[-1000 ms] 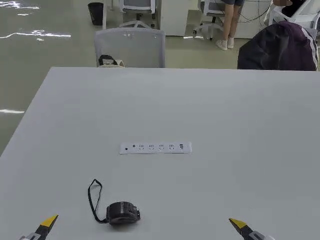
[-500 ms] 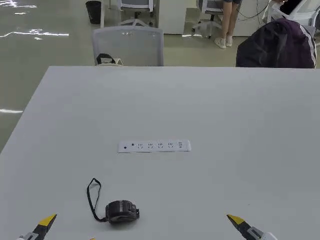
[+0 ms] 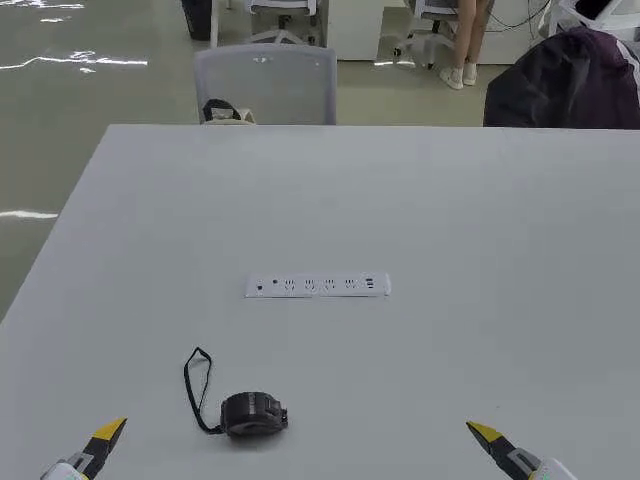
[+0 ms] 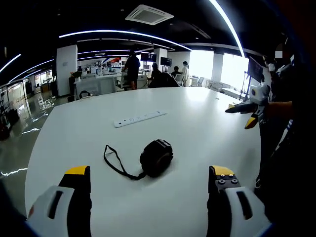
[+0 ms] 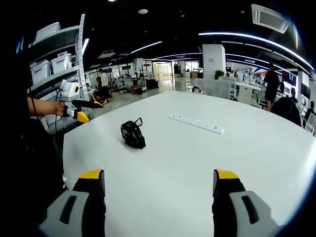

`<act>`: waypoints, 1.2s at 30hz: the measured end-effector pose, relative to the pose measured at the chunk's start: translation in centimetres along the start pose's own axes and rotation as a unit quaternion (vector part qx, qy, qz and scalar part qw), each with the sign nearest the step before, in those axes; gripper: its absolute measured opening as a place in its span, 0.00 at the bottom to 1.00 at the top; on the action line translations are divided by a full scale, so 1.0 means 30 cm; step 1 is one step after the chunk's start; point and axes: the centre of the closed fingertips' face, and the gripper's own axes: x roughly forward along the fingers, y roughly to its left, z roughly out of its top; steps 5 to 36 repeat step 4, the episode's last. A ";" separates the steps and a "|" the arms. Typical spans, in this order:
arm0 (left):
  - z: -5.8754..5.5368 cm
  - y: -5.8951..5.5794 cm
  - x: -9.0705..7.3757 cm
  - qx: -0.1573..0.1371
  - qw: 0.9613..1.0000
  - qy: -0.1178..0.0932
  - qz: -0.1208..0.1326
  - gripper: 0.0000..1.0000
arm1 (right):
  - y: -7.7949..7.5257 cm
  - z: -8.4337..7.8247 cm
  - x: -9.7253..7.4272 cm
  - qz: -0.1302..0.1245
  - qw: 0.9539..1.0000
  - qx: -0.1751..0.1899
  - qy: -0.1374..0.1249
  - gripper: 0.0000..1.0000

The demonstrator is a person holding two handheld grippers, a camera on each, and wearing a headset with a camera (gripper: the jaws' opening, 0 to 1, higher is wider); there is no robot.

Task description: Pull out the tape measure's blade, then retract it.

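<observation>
Left gripper [image 4: 149,173] is spread wide, its two yellow fingertips [image 4: 78,170] far apart with nothing between them, held low over the near edge of the table [image 3: 420,200]. My right gripper [image 5: 160,174] is spread just as wide and grips nothing either.

The tape measure [image 3: 253,413] sits on the table between the two, nearer my left one and apart from both. In the left gripper view it is straight ahead of the jaws; in the right gripper view it is ahead and off to the left. It is a small, round, dark case, and I cannot quite tell whether it lies flat or rests on its edge. A thin black strap [image 3: 197,385] is joined to the case and loops away from it on the tabletop, toward the left in the head view.

In the head view one yellow tip of each gripper pokes in at the bottom, left and right of the tape measure. Each gripper view catches the other gripper off to the side, held in a hand [image 5: 52,108].

Farther up the table, well apart from the tape measure, a white power strip [image 3: 318,286] lies flat. Just beyond the far edge stands a grey chair [image 3: 266,85], and a dark jacket [image 3: 565,80] bulks up behind the far right edge. Past those a shiny floor [image 3: 80,100] runs back into an open office, where a person [image 3: 468,40] stands by desks.
</observation>
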 end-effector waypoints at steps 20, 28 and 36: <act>-0.002 0.003 -0.004 -0.001 1.000 -0.001 0.001 0.96 | -0.004 -0.007 0.000 -0.001 1.000 0.000 0.002 0.92; -0.002 0.003 -0.004 -0.001 1.000 -0.001 0.001 0.96 | -0.004 -0.007 0.000 -0.001 1.000 0.000 0.002 0.92; -0.002 0.003 -0.004 -0.001 1.000 -0.001 0.001 0.96 | -0.004 -0.007 0.000 -0.001 1.000 0.000 0.002 0.92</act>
